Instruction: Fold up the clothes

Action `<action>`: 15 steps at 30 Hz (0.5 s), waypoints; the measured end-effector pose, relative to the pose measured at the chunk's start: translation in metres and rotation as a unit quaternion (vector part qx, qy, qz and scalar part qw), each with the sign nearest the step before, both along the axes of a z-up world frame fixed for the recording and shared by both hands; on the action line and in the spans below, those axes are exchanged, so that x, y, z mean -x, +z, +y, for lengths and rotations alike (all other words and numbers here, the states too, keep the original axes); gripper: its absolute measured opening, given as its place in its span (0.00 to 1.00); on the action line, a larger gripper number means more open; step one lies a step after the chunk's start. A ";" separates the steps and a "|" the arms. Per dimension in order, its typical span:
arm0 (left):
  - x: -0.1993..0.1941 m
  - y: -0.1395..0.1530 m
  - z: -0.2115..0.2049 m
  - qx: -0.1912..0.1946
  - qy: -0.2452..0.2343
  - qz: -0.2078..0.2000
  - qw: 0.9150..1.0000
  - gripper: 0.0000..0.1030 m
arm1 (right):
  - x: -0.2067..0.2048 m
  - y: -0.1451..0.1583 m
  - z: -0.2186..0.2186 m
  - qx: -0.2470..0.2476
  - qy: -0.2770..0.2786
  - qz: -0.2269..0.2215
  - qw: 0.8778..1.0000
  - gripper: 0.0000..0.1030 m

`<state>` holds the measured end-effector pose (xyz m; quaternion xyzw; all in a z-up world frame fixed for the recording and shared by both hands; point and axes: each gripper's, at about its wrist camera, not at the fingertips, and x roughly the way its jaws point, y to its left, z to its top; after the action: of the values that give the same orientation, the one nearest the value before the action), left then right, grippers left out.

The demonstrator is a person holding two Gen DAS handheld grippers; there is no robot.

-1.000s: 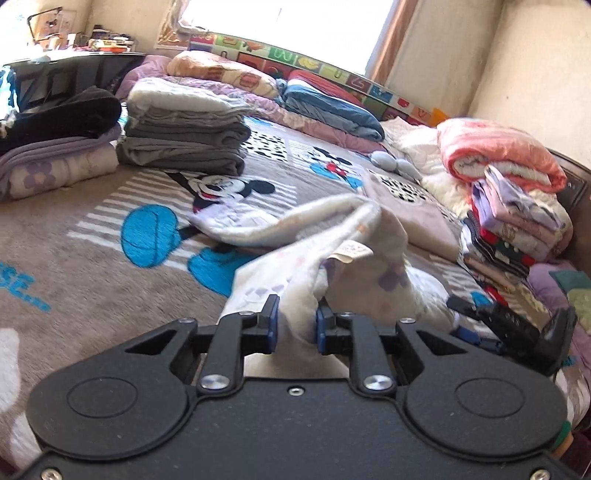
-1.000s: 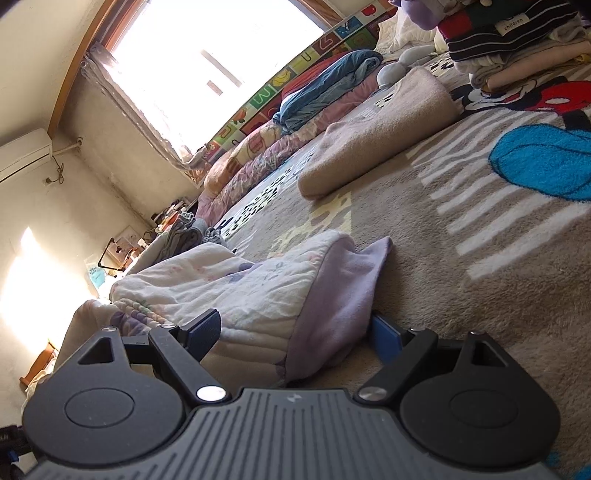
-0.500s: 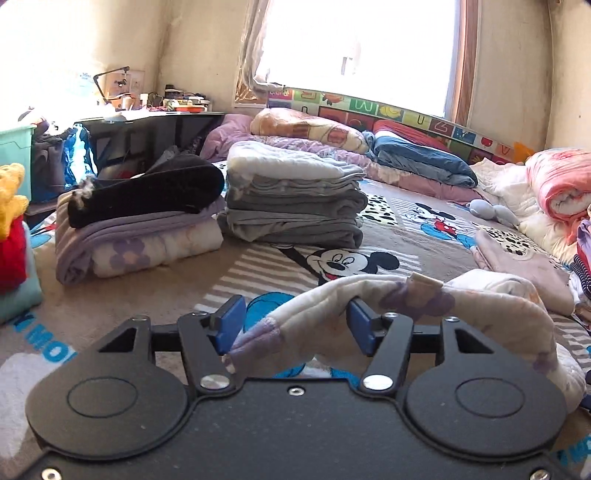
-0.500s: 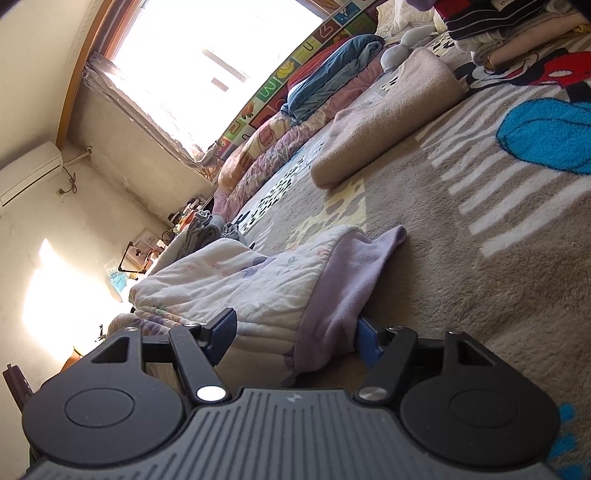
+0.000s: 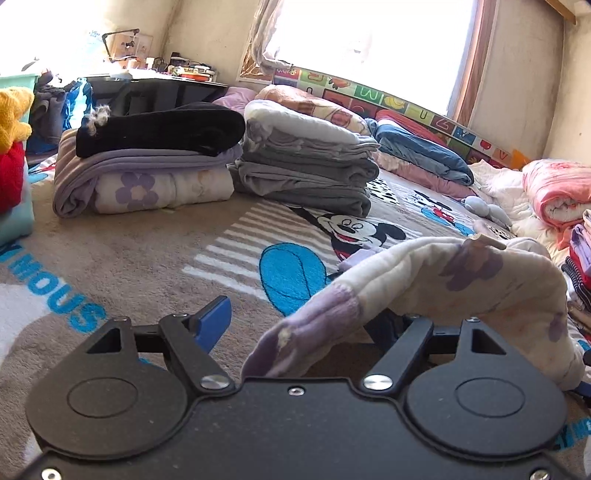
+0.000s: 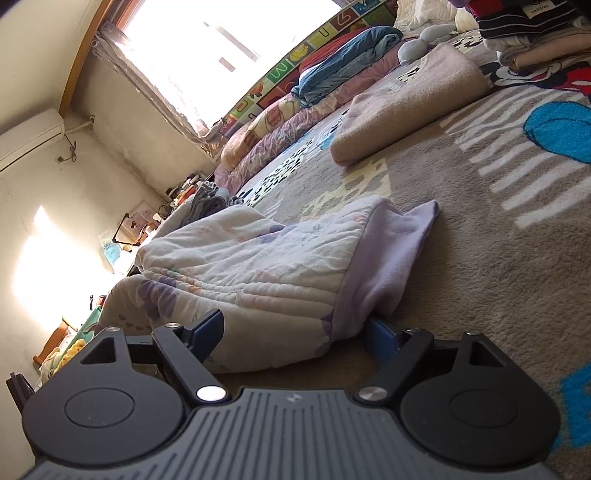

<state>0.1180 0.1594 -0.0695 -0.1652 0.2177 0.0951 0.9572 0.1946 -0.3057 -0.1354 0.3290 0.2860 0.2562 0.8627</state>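
A quilted white garment with purple flowers (image 5: 443,273) lies in a hump on the Mickey Mouse blanket (image 5: 147,258). Its purple cuff end droops between the jaws of my left gripper (image 5: 299,328), which are opening. The left blue pad (image 5: 214,321) stands free of the cloth, and the cloth hides the right finger. In the right wrist view the same garment (image 6: 266,266) sits folded with its purple lining outward. My right gripper (image 6: 295,334) straddles the garment's near edge with its jaws opening; the pads (image 6: 208,328) flank the cloth without pinching it.
A stack of folded grey clothes (image 5: 306,173) and a black piece on a purple-and-floral stack (image 5: 147,158) stand beyond. A dark desk (image 5: 147,92) is at the back left. A folded beige piece (image 6: 406,99), a pink quilt (image 5: 557,192) and more clothes (image 6: 532,29) lie to the right.
My left gripper let go of the garment, opened wide and swung left and lower; the cloth now droops over it. My right gripper narrowed on the folded edge, then widened again.
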 end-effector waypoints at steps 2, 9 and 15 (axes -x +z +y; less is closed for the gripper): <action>0.000 -0.001 0.008 0.023 0.009 -0.002 1.000 0.75 | -0.001 0.002 0.001 -0.015 -0.009 -0.007 1.000 0.74; -0.002 -0.009 0.033 0.109 0.014 -0.003 0.994 0.29 | 0.004 0.006 -0.001 -0.110 -0.030 -0.047 0.992 0.58; 0.014 0.012 0.030 0.133 -0.031 -0.057 0.989 0.07 | -0.003 0.017 0.009 -0.158 -0.058 -0.055 0.984 0.22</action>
<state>0.1042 0.1897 -0.0580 -0.2897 0.1788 0.0255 0.9399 0.1975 -0.2971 -0.1180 0.4629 0.1750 0.2656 0.8274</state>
